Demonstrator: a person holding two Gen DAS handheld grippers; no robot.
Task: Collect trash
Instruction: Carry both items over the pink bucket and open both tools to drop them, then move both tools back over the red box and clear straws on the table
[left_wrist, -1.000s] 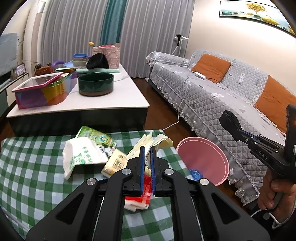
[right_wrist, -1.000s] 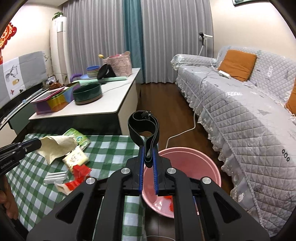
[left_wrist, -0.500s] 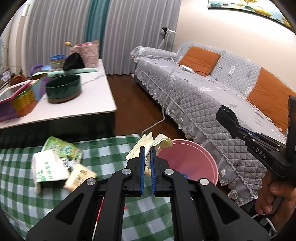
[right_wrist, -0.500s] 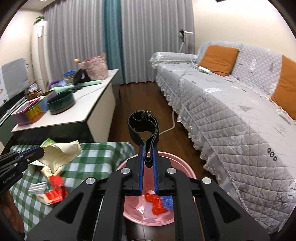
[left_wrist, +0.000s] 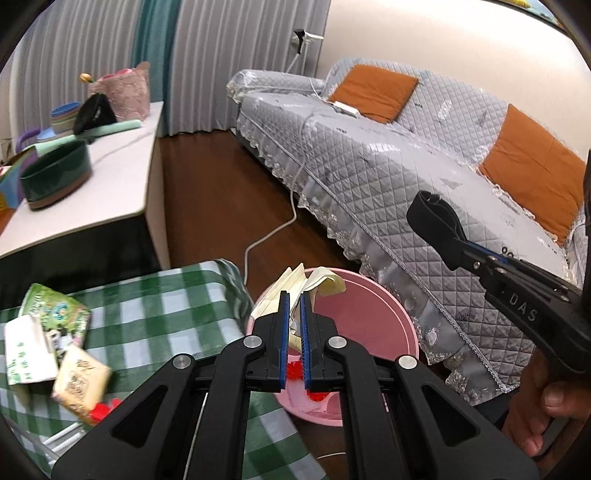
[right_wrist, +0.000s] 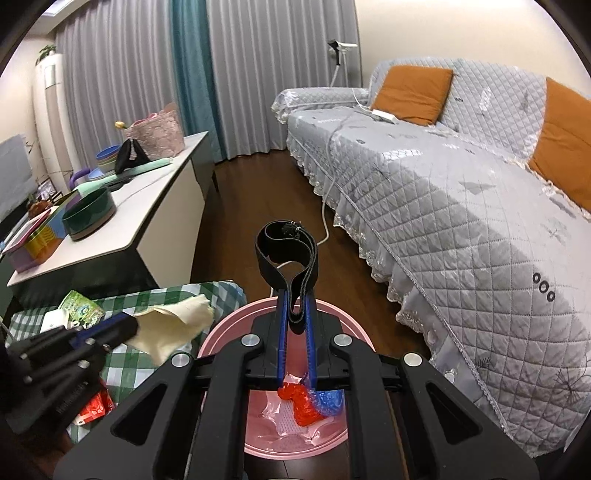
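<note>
My left gripper (left_wrist: 293, 295) is shut on a crumpled cream paper wrapper (left_wrist: 325, 282), held over the near rim of the pink bin (left_wrist: 373, 325). In the right wrist view the same wrapper (right_wrist: 177, 326) hangs from the left gripper (right_wrist: 127, 325) just left of the pink bin (right_wrist: 229, 332). My right gripper (right_wrist: 295, 295) is shut on a black strap loop (right_wrist: 286, 242) above the bin, which holds red and blue plastic scraps (right_wrist: 308, 402). More trash lies on the green checked tablecloth (left_wrist: 155, 310): a green packet (left_wrist: 55, 314), a white tissue pack (left_wrist: 26, 347) and a beige sachet (left_wrist: 79, 380).
A white low table (left_wrist: 92, 177) with a dark green bowl (left_wrist: 55, 177) stands behind the cloth. The grey quilted sofa (left_wrist: 388, 158) with orange cushions runs along the right. A white cable (left_wrist: 273, 229) trails over the dark wood floor. A hand (left_wrist: 543, 417) grips the right tool.
Both grippers have swung right, away from the checked cloth. The cream wrapper has come over the pink bin's rim, and the strap has come above the bin's middle. Both stay shut.
</note>
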